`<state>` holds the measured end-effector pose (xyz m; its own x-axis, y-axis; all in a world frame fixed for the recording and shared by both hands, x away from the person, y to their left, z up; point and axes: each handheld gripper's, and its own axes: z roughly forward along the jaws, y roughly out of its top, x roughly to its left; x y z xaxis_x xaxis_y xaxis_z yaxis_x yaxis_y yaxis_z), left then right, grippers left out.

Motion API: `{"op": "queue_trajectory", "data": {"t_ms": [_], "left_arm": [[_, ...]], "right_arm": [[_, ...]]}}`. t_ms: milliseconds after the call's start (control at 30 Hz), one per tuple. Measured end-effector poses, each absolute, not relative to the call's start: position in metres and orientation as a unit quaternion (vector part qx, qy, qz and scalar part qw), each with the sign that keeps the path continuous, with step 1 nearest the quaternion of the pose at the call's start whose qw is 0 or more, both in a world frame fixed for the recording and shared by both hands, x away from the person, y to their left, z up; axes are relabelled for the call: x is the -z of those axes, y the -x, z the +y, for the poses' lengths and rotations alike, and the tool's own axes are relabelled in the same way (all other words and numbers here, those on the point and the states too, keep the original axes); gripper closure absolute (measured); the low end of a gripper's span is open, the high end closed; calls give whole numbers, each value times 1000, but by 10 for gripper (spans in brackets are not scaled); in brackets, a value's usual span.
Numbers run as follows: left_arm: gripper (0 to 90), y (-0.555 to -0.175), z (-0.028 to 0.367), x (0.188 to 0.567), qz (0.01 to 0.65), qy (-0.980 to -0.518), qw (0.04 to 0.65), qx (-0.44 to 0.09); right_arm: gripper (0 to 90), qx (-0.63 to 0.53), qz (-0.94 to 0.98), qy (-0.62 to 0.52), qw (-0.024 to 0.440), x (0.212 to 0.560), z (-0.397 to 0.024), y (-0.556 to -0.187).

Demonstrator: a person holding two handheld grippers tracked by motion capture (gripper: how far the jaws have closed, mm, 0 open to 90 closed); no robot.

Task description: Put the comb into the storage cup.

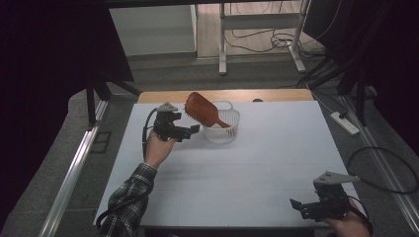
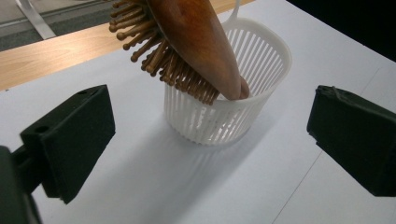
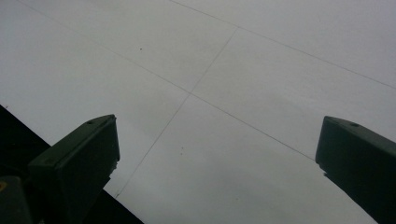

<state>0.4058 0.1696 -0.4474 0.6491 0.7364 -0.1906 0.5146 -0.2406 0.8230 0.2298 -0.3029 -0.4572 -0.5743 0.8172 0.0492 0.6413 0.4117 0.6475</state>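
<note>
A wooden hairbrush [image 2: 196,42] is leaning handle-down in a white basket [image 2: 261,60], head tilting toward ten o'clock. The left gripper [image 2: 210,140] is hovering beside it, jaws spread; the right gripper [image 3: 217,158] is gaping over the table [image 3: 233,70] at five o'clock.

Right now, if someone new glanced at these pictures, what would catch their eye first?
Probably the wooden hairbrush standing handle-down in a small white slatted basket at the far middle of the white table, its bristled head leaning out over the rim. The left tool sits open just beside it, while the right tool waits open at the near right corner.
</note>
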Motion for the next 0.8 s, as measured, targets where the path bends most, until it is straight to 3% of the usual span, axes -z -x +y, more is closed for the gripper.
{"op": "queue_trajectory", "data": {"t_ms": [800], "left_arm": [[18, -386, 180, 458, 384, -781, 477, -125]], "right_arm": [[0, -318, 830, -437, 140, 457, -303, -229]]}}
